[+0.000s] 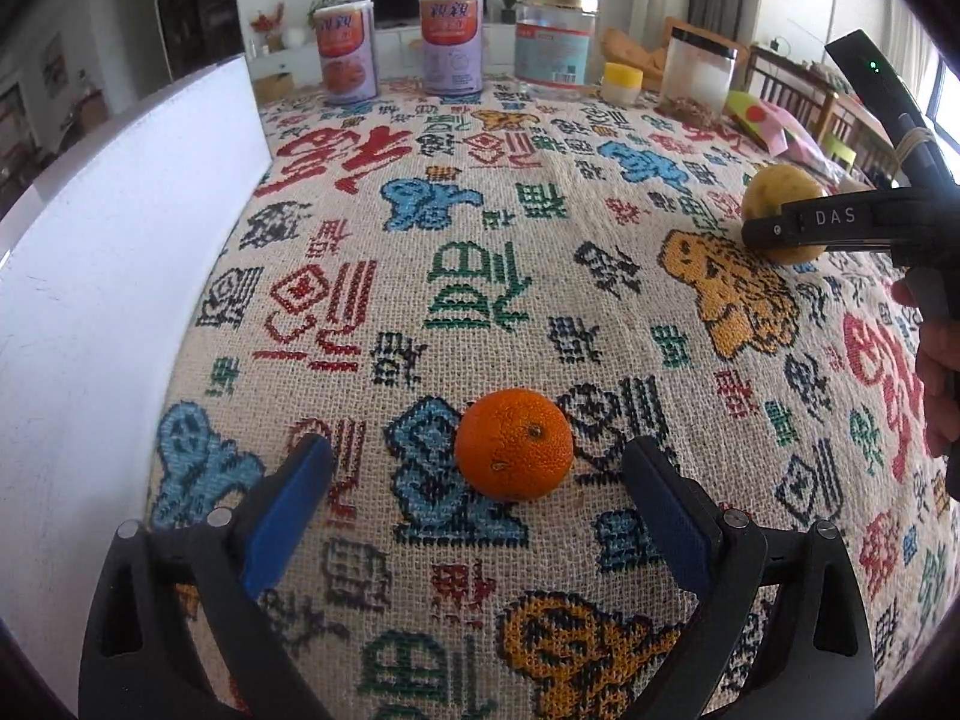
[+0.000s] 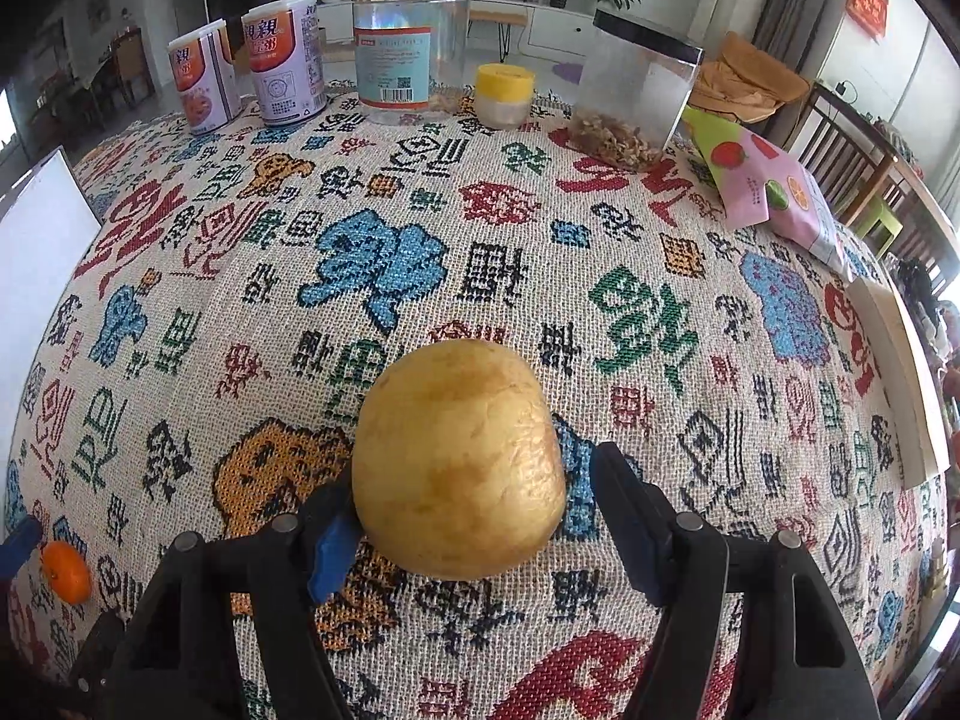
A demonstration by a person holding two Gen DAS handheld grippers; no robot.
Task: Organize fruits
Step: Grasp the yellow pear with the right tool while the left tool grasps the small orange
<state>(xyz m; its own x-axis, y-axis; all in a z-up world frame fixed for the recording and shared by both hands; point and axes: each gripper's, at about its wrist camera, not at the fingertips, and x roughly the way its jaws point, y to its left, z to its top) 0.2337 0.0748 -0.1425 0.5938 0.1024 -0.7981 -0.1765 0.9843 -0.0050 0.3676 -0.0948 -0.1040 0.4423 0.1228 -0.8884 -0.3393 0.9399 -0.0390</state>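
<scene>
Our left hand-held gripper (image 1: pixel 480 480) stands wide open over the counter (image 1: pixel 540 276), its blue pads (image 1: pixel 288 504) clear of the orange (image 1: pixel 513 443), which sits on the patterned cloth between and just beyond the fingertips. Our right hand-held gripper (image 2: pixel 465 504) has its jaws around a yellow-brown fruit (image 2: pixel 459 459); the left pad touches it, the right stands just beside it, so we cannot tell whether it grips. At the far edge stand two cans (image 2: pixel 252 78), a clear jar (image 2: pixel 408 42) and a yellow-lidded pot (image 2: pixel 504 93).

Left hand-held gripper (image 1: pixel 480 480) stands wide apart, angled downward; right hand-held gripper (image 2: pixel 474 498) narrower, also angled down.
</scene>
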